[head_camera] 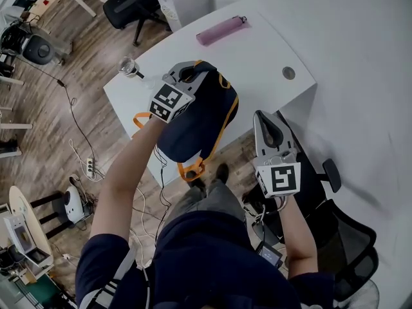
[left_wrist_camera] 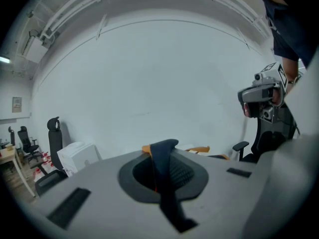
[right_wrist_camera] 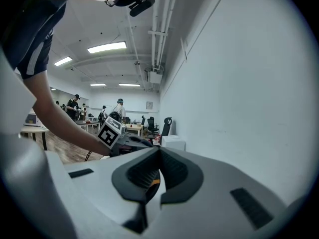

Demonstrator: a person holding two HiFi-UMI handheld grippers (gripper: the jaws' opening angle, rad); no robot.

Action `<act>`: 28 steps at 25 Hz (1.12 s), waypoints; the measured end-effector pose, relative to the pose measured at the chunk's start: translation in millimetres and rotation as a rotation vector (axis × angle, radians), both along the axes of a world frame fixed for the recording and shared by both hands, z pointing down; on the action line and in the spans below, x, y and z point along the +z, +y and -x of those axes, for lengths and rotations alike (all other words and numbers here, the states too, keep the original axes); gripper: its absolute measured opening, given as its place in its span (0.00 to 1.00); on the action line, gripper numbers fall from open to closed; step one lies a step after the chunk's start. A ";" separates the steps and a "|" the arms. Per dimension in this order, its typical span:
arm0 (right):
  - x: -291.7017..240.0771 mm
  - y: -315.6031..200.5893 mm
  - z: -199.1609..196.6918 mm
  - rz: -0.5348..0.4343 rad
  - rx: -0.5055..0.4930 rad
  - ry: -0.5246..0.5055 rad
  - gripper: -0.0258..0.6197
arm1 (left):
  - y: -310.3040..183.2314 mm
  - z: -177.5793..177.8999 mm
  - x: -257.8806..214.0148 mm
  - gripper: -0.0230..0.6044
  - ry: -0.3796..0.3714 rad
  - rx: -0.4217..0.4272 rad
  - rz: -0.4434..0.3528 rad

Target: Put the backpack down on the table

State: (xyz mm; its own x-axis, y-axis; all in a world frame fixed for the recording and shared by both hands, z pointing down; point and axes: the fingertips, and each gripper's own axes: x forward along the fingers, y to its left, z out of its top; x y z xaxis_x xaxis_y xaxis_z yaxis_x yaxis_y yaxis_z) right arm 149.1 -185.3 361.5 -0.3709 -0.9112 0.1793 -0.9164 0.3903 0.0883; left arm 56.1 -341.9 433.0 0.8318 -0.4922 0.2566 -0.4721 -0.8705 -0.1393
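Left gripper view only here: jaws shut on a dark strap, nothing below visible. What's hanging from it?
Observer: A navy backpack with orange trim, held by its top handle in the left gripper.
Operator: Over the table?
Observer: At the near edge of the white table, partly past it; can't tell if it's resting yet.
Operator: Right gripper holding anything?
Observer: No. The right gripper is shut and empty, beside the backpack above a black chair.

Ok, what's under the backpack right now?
The backpack, hanging by its strap from the left gripper, overlaps the near edge of the white table. Orange straps dangle past it toward the floor. Whether its base touches the table is covered by the bag.
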 end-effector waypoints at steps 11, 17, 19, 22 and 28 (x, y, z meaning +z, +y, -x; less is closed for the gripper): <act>7.5 -18.7 -7.3 0.009 0.000 -0.004 0.04 | -33.6 -16.9 49.0 0.04 -0.026 -0.017 0.030; 19.2 -21.4 -13.4 0.036 0.002 0.000 0.04 | -46.9 -29.8 76.5 0.04 -0.052 -0.013 0.057; 22.5 -22.9 -14.8 0.040 0.005 -0.003 0.04 | -50.7 -34.9 86.4 0.04 -0.064 -0.008 0.067; 26.0 -28.8 -14.9 0.034 0.012 -0.010 0.04 | -56.7 -38.1 98.1 0.04 -0.068 -0.011 0.083; 35.9 -40.9 -17.2 0.038 0.019 -0.008 0.04 | -63.6 -42.3 120.4 0.04 -0.103 -0.008 0.107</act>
